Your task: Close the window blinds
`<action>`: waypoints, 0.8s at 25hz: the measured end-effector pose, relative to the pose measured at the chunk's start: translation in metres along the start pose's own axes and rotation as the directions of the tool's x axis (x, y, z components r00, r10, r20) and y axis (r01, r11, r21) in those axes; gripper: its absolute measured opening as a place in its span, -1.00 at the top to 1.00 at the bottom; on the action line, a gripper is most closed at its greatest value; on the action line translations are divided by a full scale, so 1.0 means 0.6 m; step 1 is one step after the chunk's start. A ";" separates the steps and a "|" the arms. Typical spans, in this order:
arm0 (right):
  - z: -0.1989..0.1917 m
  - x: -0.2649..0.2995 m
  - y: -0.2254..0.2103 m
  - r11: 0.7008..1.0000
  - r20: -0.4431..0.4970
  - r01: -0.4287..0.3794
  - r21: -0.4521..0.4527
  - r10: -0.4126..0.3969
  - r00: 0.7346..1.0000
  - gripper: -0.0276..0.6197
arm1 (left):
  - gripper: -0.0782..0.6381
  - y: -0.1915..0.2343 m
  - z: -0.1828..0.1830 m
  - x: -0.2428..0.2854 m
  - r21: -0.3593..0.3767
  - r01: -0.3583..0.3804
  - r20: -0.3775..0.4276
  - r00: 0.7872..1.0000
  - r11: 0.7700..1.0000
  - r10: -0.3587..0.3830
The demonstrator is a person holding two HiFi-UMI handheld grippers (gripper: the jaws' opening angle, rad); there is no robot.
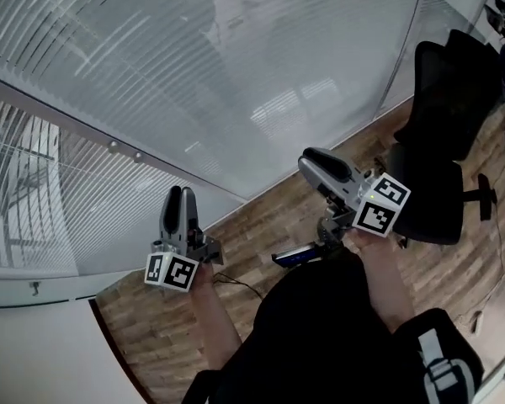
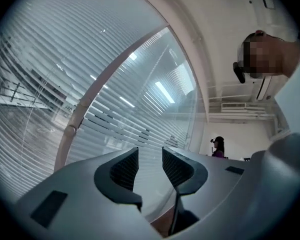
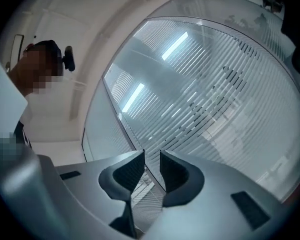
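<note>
The window blinds (image 1: 59, 183) hang behind a glass wall, with their horizontal slats tilted apart on the left panel so the outside shows through. The wider panel (image 1: 236, 66) to the right looks paler. My left gripper (image 1: 182, 199) points at the lower left panel, open with nothing between its fingers. In the left gripper view the left gripper (image 2: 150, 160) faces the slats (image 2: 115, 119) and a pale frame post (image 2: 75, 119). My right gripper (image 1: 313, 160) is held out toward the wider panel, apart from the glass. In the right gripper view the right gripper (image 3: 151, 166) is open and holds nothing, with slats (image 3: 210, 99) ahead.
A black office chair (image 1: 442, 133) stands on the wooden floor (image 1: 261, 217) at the right, close to my right arm. Two small knobs (image 1: 112, 146) sit on the frame rail. A blue object (image 1: 296, 256) lies by my feet. A distant person (image 2: 218, 147) stands by a far wall.
</note>
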State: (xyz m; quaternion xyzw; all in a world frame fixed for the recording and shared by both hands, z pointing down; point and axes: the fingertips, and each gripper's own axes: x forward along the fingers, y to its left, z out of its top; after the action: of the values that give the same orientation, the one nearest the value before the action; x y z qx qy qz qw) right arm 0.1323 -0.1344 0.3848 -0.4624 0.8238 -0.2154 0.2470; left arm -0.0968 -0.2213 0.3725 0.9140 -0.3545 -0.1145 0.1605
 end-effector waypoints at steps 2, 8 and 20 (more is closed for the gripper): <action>-0.031 -0.020 0.023 0.999 -0.025 0.047 -0.019 -0.047 0.999 0.61 | 0.33 -0.009 -0.020 -0.014 -0.045 0.078 0.002 0.997 0.996 -0.078; -0.141 -0.110 0.071 0.975 -0.111 0.218 -0.038 -0.221 0.969 0.61 | 0.33 -0.021 -0.102 -0.080 -0.198 0.218 0.027 0.976 0.956 -0.217; -0.165 -0.158 0.153 0.975 -0.174 0.176 -0.138 -0.199 0.964 0.61 | 0.33 -0.070 -0.108 -0.179 -0.173 0.271 0.128 0.959 0.947 -0.251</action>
State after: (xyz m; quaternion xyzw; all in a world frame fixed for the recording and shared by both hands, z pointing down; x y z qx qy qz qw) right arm 0.0547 0.0047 0.4284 -0.5305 0.8073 -0.2297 0.1186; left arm -0.1280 -0.1047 0.4269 0.9263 -0.2259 -0.2155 0.2110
